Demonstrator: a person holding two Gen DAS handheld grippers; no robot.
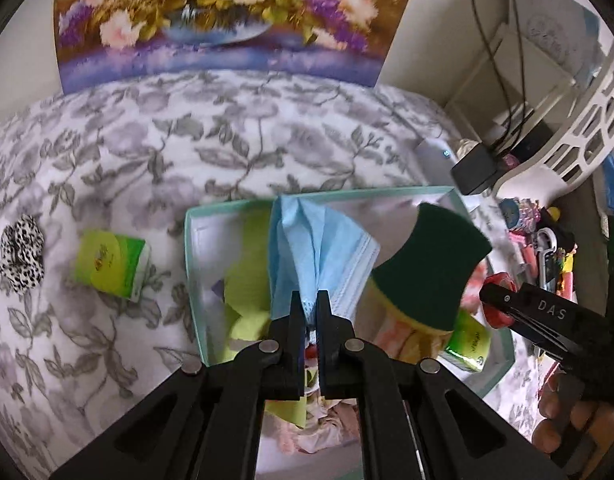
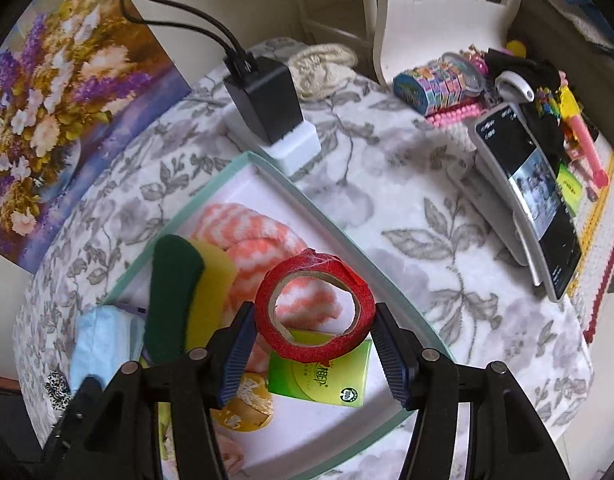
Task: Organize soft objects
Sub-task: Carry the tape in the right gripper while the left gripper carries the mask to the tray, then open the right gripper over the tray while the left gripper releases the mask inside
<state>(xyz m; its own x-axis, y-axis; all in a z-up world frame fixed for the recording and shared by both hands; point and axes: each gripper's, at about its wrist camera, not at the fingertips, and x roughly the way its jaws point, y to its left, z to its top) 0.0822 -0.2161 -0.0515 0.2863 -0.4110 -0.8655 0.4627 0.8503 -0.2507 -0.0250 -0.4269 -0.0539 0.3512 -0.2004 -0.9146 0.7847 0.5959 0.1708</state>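
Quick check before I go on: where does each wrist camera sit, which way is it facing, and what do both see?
Left wrist: behind the left gripper, looking steeply down at the box; fingers shut on a blue mask; right gripper and hand at right.
Right wrist: behind the right gripper, looking down at the box; holds red tape.
Shared: box, sponge, mask, tape, painting.
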